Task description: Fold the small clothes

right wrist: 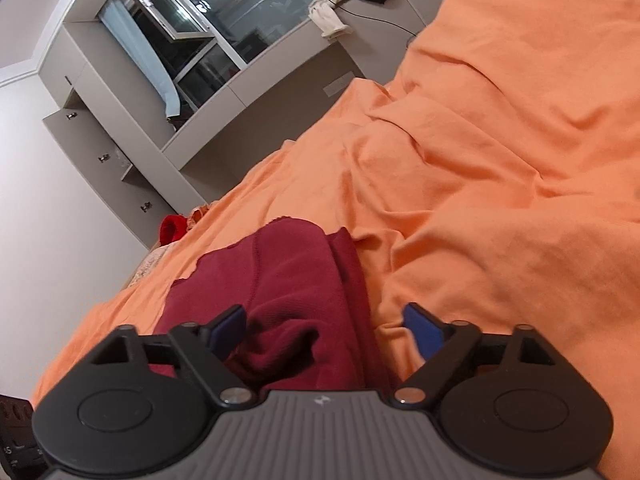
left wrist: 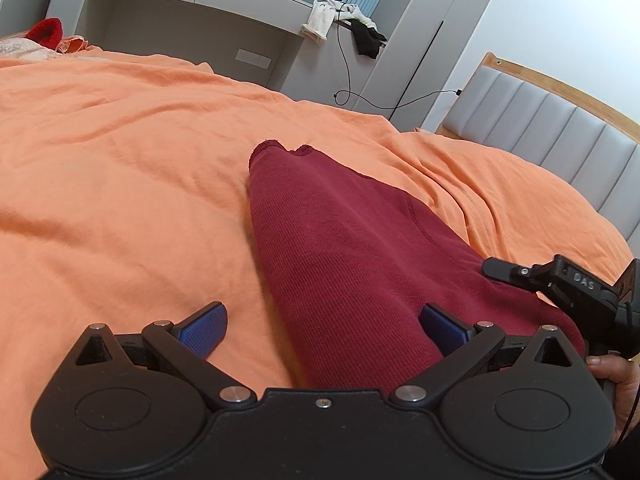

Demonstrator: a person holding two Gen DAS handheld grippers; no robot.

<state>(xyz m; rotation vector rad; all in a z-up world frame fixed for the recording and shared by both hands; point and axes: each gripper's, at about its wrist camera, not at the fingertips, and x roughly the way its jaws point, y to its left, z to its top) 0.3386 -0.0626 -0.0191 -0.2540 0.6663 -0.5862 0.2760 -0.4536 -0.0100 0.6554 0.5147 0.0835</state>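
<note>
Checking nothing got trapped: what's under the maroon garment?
The maroon garment lies on the orange bedsheet, which shows all around it. Whatever sits directly beneath is covered by its fabric.

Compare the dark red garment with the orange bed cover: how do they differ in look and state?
The dark red garment has a ribbed knit and a folded, narrow shape; the orange bed cover looks smooth, spread wide and wrinkled. The garment lies on top; the cover lies beneath it. Both are soft cloth.
</note>
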